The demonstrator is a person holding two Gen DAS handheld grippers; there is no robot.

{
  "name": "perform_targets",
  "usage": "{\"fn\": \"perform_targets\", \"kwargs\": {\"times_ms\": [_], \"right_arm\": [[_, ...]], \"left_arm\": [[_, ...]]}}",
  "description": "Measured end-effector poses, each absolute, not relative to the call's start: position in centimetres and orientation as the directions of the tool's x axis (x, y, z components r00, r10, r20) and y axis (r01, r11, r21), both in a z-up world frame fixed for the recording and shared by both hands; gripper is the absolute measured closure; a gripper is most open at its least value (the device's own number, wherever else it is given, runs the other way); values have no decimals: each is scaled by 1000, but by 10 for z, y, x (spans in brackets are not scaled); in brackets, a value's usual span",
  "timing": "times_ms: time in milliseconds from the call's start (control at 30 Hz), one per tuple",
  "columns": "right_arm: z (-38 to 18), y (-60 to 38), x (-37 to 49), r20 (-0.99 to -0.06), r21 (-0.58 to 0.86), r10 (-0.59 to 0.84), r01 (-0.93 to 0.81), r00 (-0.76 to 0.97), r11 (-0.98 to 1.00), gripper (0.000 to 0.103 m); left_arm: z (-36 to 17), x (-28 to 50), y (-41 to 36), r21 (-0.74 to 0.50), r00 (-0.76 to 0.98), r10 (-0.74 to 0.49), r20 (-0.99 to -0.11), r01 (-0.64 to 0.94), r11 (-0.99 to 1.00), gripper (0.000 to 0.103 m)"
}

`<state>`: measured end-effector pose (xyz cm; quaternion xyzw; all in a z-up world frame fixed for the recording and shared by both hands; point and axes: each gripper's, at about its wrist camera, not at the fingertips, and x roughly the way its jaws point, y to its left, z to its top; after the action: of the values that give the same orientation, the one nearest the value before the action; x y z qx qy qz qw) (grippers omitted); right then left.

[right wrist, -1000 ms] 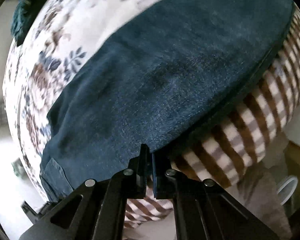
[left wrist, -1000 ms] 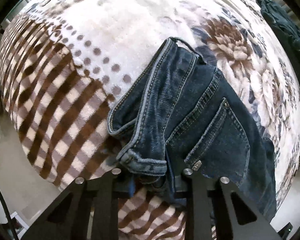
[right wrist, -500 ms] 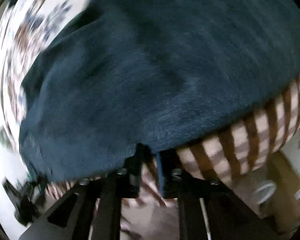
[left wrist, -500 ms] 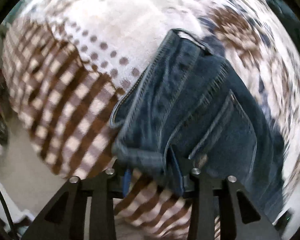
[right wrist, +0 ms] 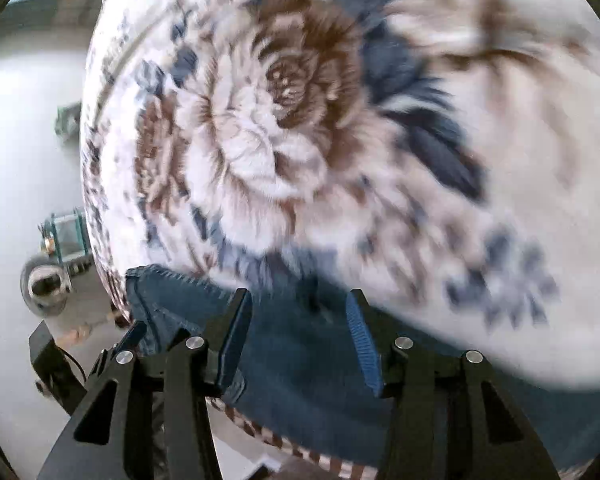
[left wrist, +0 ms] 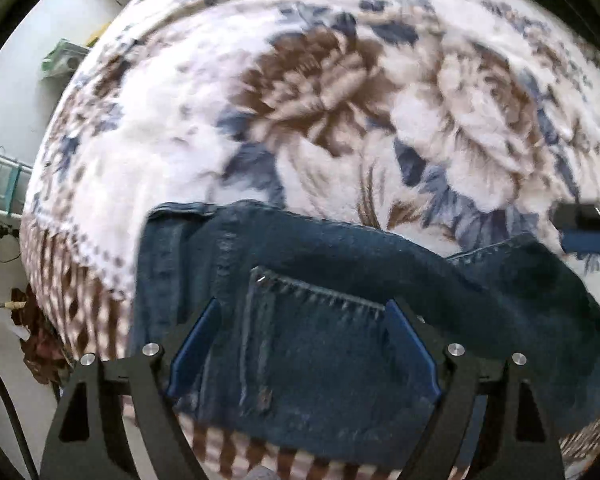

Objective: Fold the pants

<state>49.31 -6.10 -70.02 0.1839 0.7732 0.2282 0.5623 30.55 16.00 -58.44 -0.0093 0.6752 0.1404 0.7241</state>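
Dark blue jeans [left wrist: 332,344] lie on a floral blanket [left wrist: 320,100] near its front edge, back pocket facing up. My left gripper [left wrist: 302,320] is open just above the pocket, holding nothing. In the right wrist view the jeans [right wrist: 300,344] fill the lower part. My right gripper [right wrist: 298,312] is open over the denim and empty. The right gripper's blue pads also show in the left wrist view [left wrist: 588,236], at the far right near the jeans' hem.
The striped brown and white blanket border [left wrist: 72,292] hangs over the bed's front edge. A green rack [left wrist: 4,188] and a cloth heap [left wrist: 40,344] stand on the floor at left. A round metal object [right wrist: 44,284] sits on the floor left of the bed.
Both grippers have let go of the jeans and opened. They have lifted and now tilt toward the floral part of the blanket. The jeans lie flatter along the front edge.
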Motion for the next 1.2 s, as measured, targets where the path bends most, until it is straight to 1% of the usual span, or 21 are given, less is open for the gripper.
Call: {"fn": "perform_targets", "kwargs": {"times_ms": [100,233,267,300,333,400,433,467,567,633,700,800,833,900,933,967,1033,1100,1133,1167,1200], "right_arm": [[-717,-48,488,-755,570,519,-9,-401,822,52],[-716,-48,462,-734,590,506,-56,-454,805,53],[-718,-45,460,-737,587,502,-62,-452,807,55],[-720,-43,460,-750,575,486,-81,-448,814,63],[-721,-42,462,-777,549,465,-94,-425,831,91],[-718,-31,466,-808,518,447,-102,-384,849,96],[-708,-30,470,-842,495,436,-135,-319,858,99],[-696,-32,475,-879,451,401,-176,-258,875,100],[-700,-50,486,-875,448,415,-91,-249,889,103],[-703,-55,491,-893,413,382,-96,-239,906,102],[-702,-63,495,-852,473,450,-23,-267,881,102],[-676,-71,493,-845,507,493,-19,-209,862,101],[-670,-72,489,-821,545,529,-20,-214,838,97],[-672,-58,476,-778,593,569,-15,-265,805,87],[-676,-53,469,-783,586,558,-25,-275,810,80],[-678,-52,463,-807,560,533,-44,-255,827,80],[-676,-66,451,-826,550,541,-12,-160,835,79],[-670,-98,433,-814,577,579,58,-39,815,55],[-666,-118,420,-812,583,584,94,25,807,33],[-662,-139,410,-813,582,578,133,73,802,29],[-659,-166,394,-811,584,573,193,117,788,29]], "left_arm": [[-596,301,168,131,23,141,-990,-243,961,19],[-599,294,177,100,22,110,-994,-270,958,19],[-600,293,177,100,22,110,-994,-270,958,19],[-600,294,177,100,24,111,-994,-270,958,19],[-600,294,177,101,23,111,-994,-271,957,19],[-600,295,176,98,16,107,-994,-269,958,19],[-601,294,175,97,16,105,-994,-269,958,19],[-602,293,178,93,14,100,-995,-266,959,19],[-607,291,181,88,6,92,-996,-254,963,19],[-608,290,183,92,0,95,-995,-254,963,19],[-608,290,184,87,-8,88,-996,-266,960,19],[-602,286,186,78,-15,77,-997,-282,956,19],[-598,284,185,79,-9,79,-997,-282,956,20],[-589,280,182,83,1,87,-996,-276,957,19],[-586,279,179,84,7,90,-996,-274,958,19],[-581,279,176,88,16,96,-995,-266,960,19],[-572,274,165,104,40,117,-992,-246,964,19],[-565,272,153,119,61,136,-989,-223,968,19],[-558,270,143,124,76,142,-987,-206,971,19],[-555,269,135,122,85,141,-986,-195,973,19],[-552,268,123,112,89,130,-988,-181,977,19]]}}
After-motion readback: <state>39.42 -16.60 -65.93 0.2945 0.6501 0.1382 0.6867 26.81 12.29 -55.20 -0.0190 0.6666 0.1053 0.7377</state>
